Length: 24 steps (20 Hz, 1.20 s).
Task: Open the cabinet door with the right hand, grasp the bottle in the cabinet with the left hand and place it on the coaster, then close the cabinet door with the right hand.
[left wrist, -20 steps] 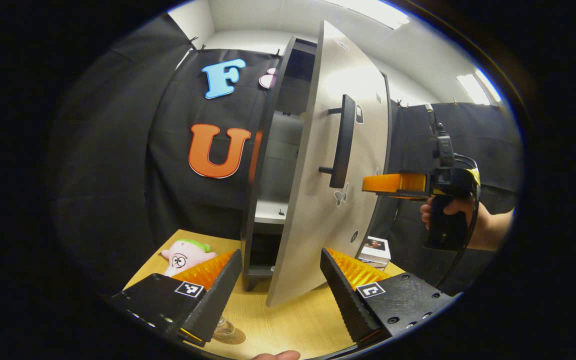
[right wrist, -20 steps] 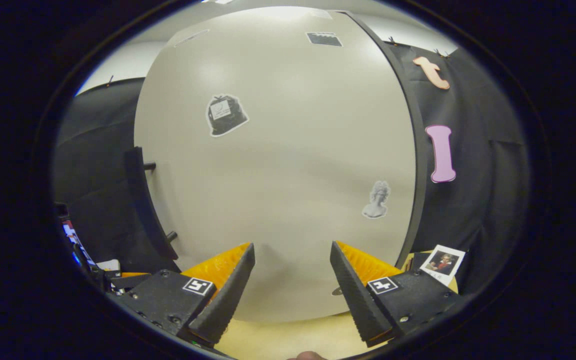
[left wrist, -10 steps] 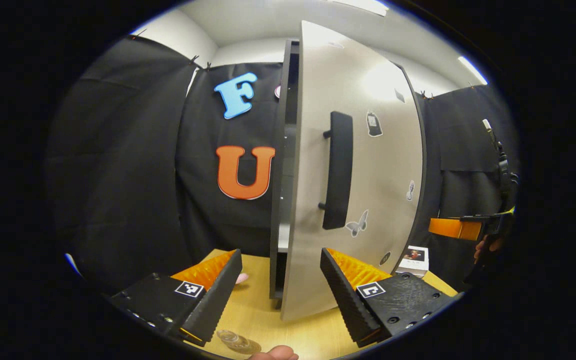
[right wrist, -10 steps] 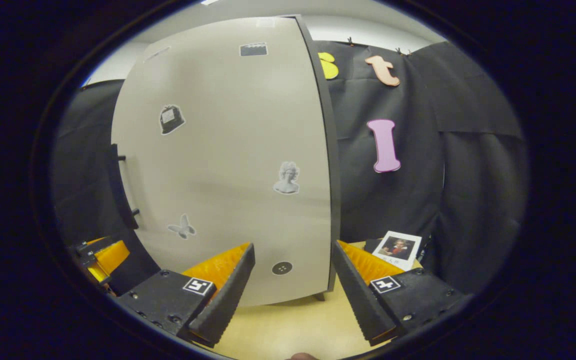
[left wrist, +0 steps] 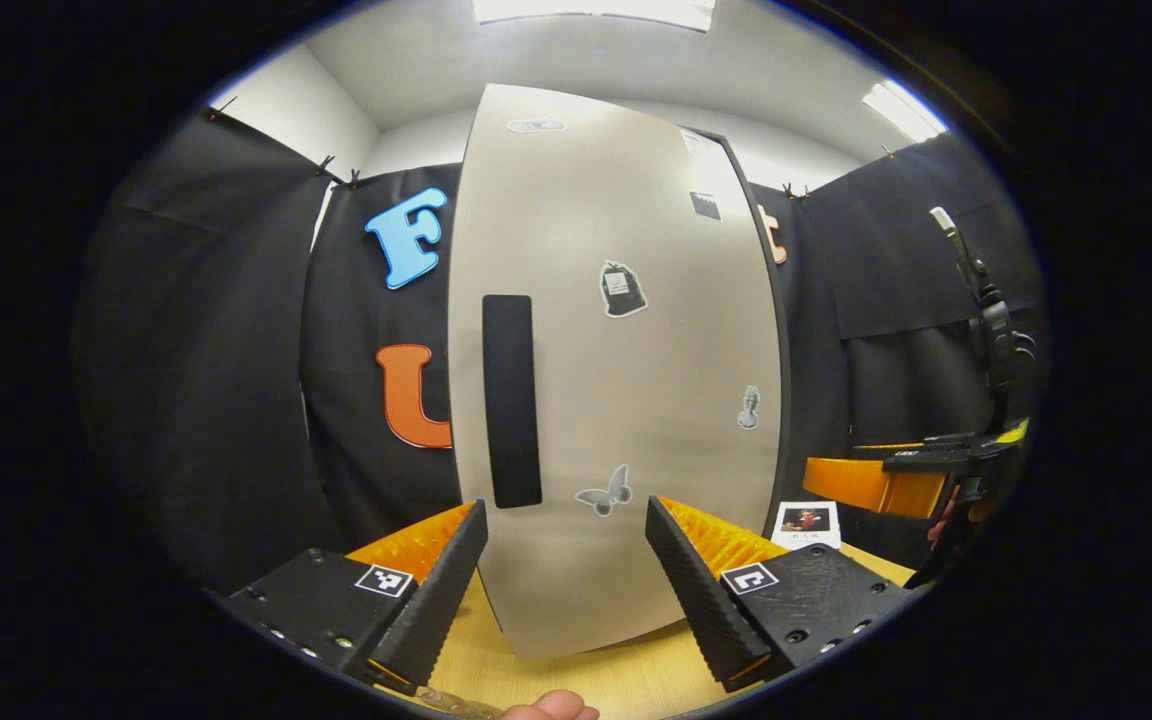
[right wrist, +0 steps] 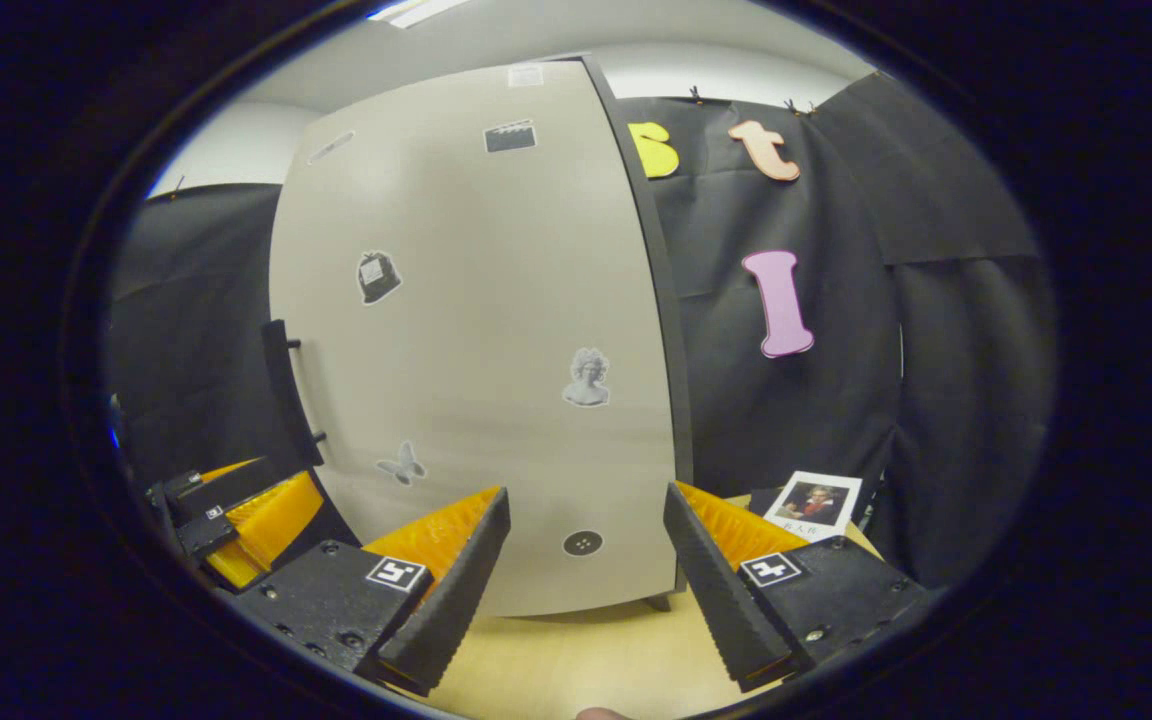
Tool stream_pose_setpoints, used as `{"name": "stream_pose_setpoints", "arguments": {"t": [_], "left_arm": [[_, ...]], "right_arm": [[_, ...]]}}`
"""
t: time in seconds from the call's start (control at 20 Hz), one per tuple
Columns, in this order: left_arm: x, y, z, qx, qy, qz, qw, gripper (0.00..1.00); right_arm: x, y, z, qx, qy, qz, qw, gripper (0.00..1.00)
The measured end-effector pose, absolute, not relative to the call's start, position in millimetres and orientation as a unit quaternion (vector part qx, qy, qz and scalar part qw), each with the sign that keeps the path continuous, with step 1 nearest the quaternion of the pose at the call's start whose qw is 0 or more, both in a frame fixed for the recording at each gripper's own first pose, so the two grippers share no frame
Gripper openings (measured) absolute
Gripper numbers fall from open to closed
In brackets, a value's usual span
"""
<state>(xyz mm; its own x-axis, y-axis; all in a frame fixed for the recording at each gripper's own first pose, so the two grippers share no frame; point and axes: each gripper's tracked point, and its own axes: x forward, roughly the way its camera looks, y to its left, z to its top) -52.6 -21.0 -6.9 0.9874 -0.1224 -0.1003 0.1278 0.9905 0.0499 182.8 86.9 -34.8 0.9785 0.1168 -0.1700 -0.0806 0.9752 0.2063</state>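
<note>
Cabinet door [left wrist: 626,400] appears flush against the cabinet, one dark handle [left wrist: 512,400] along its left edge; five or so stickers on its face. Judged: closing step essentially done. Bottle and coaster can't be located. Left gripper [left wrist: 566,580] and right gripper [right wrist: 586,570] both spread, empty, held off the door, presumably clearing it. One photo card [right wrist: 816,500] beside the cabinet.

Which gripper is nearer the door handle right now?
Left. The left gripper faces the handle just below it; the right gripper sits off toward the door's hinge side.
</note>
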Motion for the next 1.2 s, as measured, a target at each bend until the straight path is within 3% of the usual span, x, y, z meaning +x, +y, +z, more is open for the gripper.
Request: {"name": "stream_pose_setpoints", "arguments": {"t": [0.15,0.3,0.35,0.4,0.5,0.55,0.65,0.7,0.9,0.95,1.0,1.05,1.15,1.2], "left_arm": [[-54.8,-24.4,-7.5,0.018,0.048,-0.069,0.996,0.96],[-54.4,-23.0,-7.8,0.014,0.051,-0.064,0.997,0.96],[-54.6,-22.8,-8.9,0.013,0.053,-0.063,0.997,0.96],[-54.9,-23.7,-11.5,0.011,0.057,-0.062,0.996,0.96],[-54.4,-24.3,-15.2,0.004,0.063,-0.066,0.996,0.96],[-53.8,-23.4,-16.5,0.003,0.066,-0.066,0.996,0.96],[-54.3,-22.6,-18.7,0.002,0.068,-0.065,0.996,0.96],[-54.2,-23.3,-18.7,-0.002,0.068,-0.067,0.995,0.96],[-54.1,-22.5,-21.6,-0.009,0.072,-0.067,0.995,0.96],[-54.6,-22.6,-22.7,-0.012,0.074,-0.066,0.995,0.96],[-54.5,-21.5,-23.4,-0.014,0.075,-0.064,0.995,0.96],[-54.8,-21.5,-23.5,-0.017,0.076,-0.063,0.995,0.96],[-56.8,-17.9,-23.2,-0.020,0.077,-0.058,0.995,0.97],[-58.1,-16.2,-23.3,-0.022,0.078,-0.058,0.995,0.97]], "right_arm": [[185.3,91.5,-37.5,0.088,0.092,0.057,0.990,1.00],[184.1,93.7,-43.2,0.083,0.100,0.059,0.990,1.00],[184.9,93.2,-44.5,0.083,0.101,0.059,0.990,0.95],[184.5,93.2,-45.5,0.083,0.105,0.059,0.989,0.99],[184.4,94.7,-49.4,0.085,0.109,0.061,0.989,0.95],[183.6,95.7,-51.0,0.082,0.110,0.063,0.989,0.99],[180.2,94.7,-51.8,0.077,0.108,0.060,0.989,0.95],[177.9,93.7,-51.2,0.077,0.106,0.058,0.990,0.99],[172.2,89.4,-48.3,0.075,0.099,0.049,0.991,0.99],[172.2,89.1,-47.0,0.073,0.097,0.047,0.992,0.95],[171.0,89.4,-44.6,0.069,0.093,0.045,0.992,0.99],[168.8,88.2,-41.8,0.064,0.087,0.040,0.993,0.95],[163.8,82.1,-23.5,0.057,0.057,0.024,0.996,0.99],[159.1,81.8,-2.5,0.054,0.022,0.023,0.998,0.95]]}}
